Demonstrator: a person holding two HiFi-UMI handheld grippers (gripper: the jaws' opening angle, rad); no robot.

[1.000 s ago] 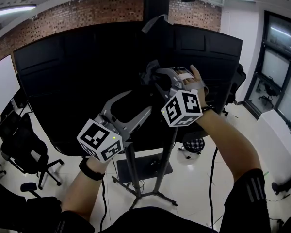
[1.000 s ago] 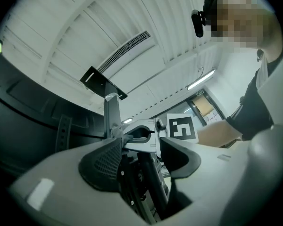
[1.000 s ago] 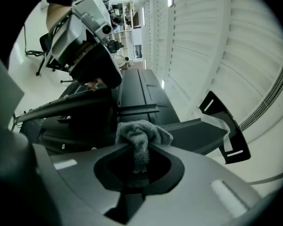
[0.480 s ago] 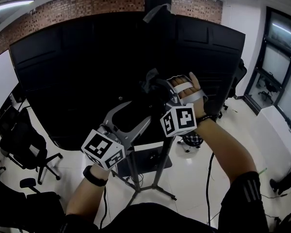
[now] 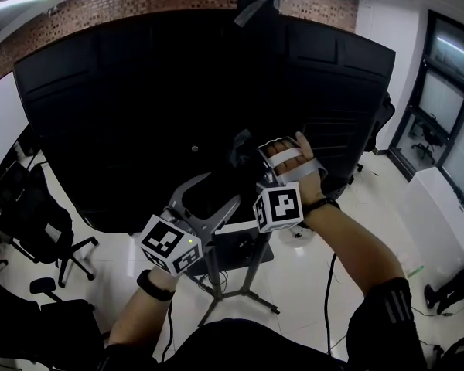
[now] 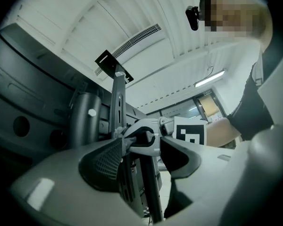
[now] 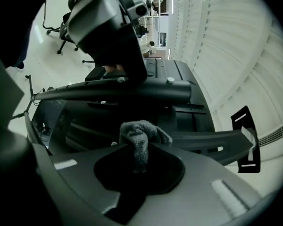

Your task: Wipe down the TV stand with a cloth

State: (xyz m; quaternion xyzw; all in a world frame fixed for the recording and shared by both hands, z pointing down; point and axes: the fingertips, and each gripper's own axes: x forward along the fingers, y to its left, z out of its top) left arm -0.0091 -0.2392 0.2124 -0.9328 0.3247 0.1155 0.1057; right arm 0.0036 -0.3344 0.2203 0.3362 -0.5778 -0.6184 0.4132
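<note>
1. The cloth (image 7: 140, 138) is a small grey wad. The right claw (image 7: 139, 150) is clamped on its lower end, and the rest pokes up past the tips.
2. The cloth is up at the back of the TV stand (image 5: 214, 284), with a dark bar (image 7: 132, 92) of the stand just above it at 12 o'clock. I cannot tell if the cloth touches anything, so I think the wiping is only starting here.
3. The left claw (image 6: 141, 144) is apart and holds nothing. A post (image 6: 148, 187) of the stand shows in the gap, and I cannot tell if the claw touches it.
4. In the head view both claws sit in the middle, close together, against the back of the big black TV (image 5: 100, 107). The stand's legs are at 6 o'clock on the white floor (image 5: 309, 277).
5. Black chairs (image 5: 39, 230) are at 9 o'clock, well apart. A thin cable (image 5: 327, 300) hangs at 5 o'clock, near the right arm.
6. What could go wrong:
   - Only a bit of cloth is pinched, so a hard rub could pull it out.
   - The claws are so close that they could bump.
   - A big push could make the tall stand wobble.
   - The arm could catch the cable.
</note>
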